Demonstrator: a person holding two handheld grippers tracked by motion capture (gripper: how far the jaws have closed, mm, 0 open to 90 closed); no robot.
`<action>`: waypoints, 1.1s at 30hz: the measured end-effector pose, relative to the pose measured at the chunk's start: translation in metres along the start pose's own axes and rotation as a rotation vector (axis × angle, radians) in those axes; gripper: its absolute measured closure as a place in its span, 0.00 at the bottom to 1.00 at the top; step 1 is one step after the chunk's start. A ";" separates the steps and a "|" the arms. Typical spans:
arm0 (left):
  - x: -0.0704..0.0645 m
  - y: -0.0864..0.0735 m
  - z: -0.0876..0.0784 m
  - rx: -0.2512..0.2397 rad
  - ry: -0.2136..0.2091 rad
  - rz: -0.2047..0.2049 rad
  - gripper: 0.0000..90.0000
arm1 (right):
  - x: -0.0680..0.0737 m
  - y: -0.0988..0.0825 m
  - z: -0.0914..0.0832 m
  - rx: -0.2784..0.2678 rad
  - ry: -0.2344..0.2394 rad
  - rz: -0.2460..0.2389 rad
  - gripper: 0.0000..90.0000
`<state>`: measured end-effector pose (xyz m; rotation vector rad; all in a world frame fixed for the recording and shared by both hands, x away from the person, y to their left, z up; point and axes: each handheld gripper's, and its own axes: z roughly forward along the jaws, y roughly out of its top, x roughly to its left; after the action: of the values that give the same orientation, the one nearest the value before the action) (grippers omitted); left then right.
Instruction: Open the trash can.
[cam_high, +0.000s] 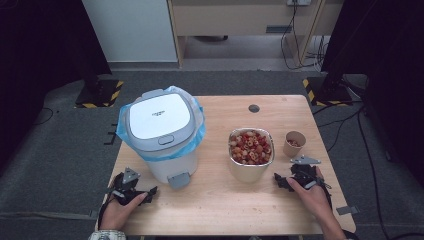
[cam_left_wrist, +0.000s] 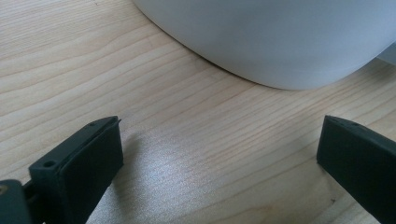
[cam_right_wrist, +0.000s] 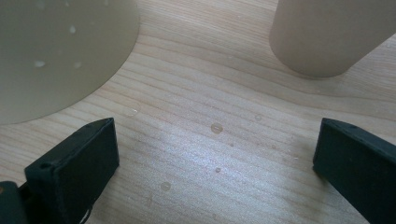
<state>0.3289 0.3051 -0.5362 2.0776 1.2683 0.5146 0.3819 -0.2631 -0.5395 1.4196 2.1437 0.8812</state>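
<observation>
Hands rest on the near edge of the wooden table (cam_high: 220, 200), and each one holds a gripper. We see the left gripper (cam_high: 131, 191) at the near left corner, just beside the white pedal bin (cam_high: 161, 132). In the left gripper view its jaws are spread wide with only bare wood between them, and the rounded white base of the bin (cam_left_wrist: 280, 42) stands close in front of them, not touching. The bin has its lid closed, a blue bag (cam_high: 197, 115) folded over its rim, and a grey pedal (cam_high: 179, 180) at the front of its base.

We see the right gripper (cam_high: 295, 180) at the near right side of the table. Its jaws are also spread wide and pinch nothing; in the right gripper view there is only wood with some small drops on it between them. Just in front of this gripper stand two containers. The metal bowl (cam_high: 251, 154) is near the middle of the table, full of red and pale ring-shaped pieces, and its wall (cam_right_wrist: 56, 56) shows at the left in the right gripper view. The small paper cup (cam_high: 294, 143) stands upright to the right of the bowl, apart from it, with a little of something dark inside.
</observation>
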 end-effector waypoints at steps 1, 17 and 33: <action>0.000 0.000 0.000 0.000 0.000 0.000 0.00 | 0.000 0.000 0.000 0.000 0.000 0.000 0.01; -0.022 0.009 -0.030 -0.091 -0.035 0.053 0.35 | -0.001 0.001 0.000 0.000 0.008 -0.005 0.01; -0.074 0.033 -0.038 -0.144 -0.104 0.264 0.96 | -0.001 0.000 0.000 0.001 0.009 -0.004 0.01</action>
<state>0.2919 0.2404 -0.4858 2.1305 0.8769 0.5872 0.3826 -0.2635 -0.5394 1.4135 2.1531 0.8864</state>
